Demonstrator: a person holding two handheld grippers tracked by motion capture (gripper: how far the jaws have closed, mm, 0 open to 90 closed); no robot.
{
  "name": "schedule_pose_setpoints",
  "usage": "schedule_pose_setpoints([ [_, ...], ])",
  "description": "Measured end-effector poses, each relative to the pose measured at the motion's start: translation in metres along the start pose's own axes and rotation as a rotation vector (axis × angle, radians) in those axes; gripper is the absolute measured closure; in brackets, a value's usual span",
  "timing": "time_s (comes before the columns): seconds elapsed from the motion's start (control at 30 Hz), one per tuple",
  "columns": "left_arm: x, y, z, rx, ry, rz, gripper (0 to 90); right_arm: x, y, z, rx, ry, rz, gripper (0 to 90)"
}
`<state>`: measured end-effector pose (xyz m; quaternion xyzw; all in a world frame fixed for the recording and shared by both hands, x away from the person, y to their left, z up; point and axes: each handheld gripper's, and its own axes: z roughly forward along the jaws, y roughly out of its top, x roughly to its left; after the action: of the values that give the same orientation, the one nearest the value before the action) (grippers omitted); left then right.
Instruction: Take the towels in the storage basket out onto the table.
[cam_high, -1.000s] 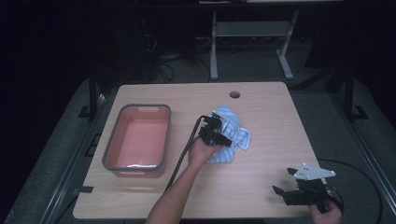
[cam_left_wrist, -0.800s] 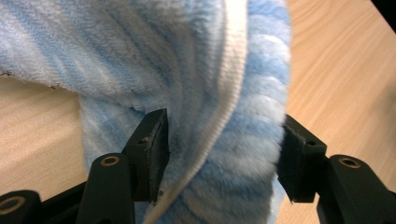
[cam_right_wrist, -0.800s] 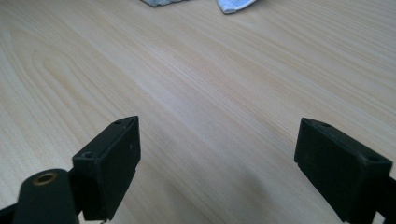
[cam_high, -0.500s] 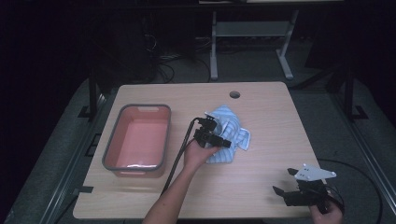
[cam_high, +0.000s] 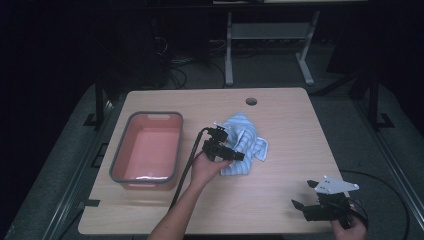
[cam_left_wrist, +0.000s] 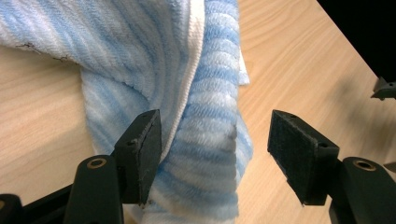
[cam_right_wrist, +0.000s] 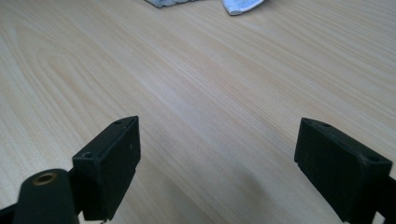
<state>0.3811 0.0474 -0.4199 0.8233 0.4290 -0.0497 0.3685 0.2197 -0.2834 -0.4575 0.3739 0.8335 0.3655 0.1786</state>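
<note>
Two grippers over one wooden table (cam_high: 280, 200). Left gripper (cam_high: 239, 156) at mid-table, right at the near-left edge of the striped blue towel (cam_high: 245, 142), jaws just been opening and now spread; in the left gripper view a fold of towel (cam_left_wrist: 205, 154) standing between them, brushing the left pad (cam_left_wrist: 149, 149), well clear of the other, not gripped. Towel itself crumpled a little right of centre, just right of the pink tub (cam_high: 147, 150). Right gripper (cam_high: 304, 196) parked at the near right corner, close to the near edge, jaws wide with bare wood between them in the right gripper view (cam_right_wrist: 217, 158). Plenty of open tabletop right of the towel and along the near side between both hands. Small cable hole (cam_high: 251, 101) near the far edge. Tub on the left half, grey-rimmed, close to the left edge, showing a bare pink floor.
</note>
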Motion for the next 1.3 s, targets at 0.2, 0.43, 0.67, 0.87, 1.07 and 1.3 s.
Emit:
schedule_pose_setpoints([
  [0.2, 0.002, -0.008, -0.014, -0.018, -0.007, 0.007, 34.3, 0.0, 0.0, 0.0, 0.008, -0.002, 0.003, 13.8],
  [0.43, 0.003, -0.019, -0.032, -0.048, -0.01, 0.011, 34.0, 0.0, 0.001, 0.002, 0.013, -0.008, -0.004, 13.8],
  [0.67, 0.006, -0.034, -0.042, -0.064, -0.027, 0.01, 33.5, 0.0, 0.001, 0.003, 0.023, -0.012, -0.009, 13.8],
  [0.87, 0.006, -0.044, -0.048, -0.066, -0.028, 0.016, 33.0, 0.0, 0.0, 0.003, 0.023, -0.015, -0.012, 13.8],
  [1.07, 0.003, -0.058, -0.054, -0.07, -0.031, 0.033, 32.0, 0.0, 0.0, 0.003, 0.023, -0.016, -0.014, 13.8],
  [1.3, 0.001, -0.075, -0.059, -0.084, -0.053, 0.03, 31.8, 0.002, 0.001, 0.004, 0.027, -0.015, -0.014, 13.8],
])
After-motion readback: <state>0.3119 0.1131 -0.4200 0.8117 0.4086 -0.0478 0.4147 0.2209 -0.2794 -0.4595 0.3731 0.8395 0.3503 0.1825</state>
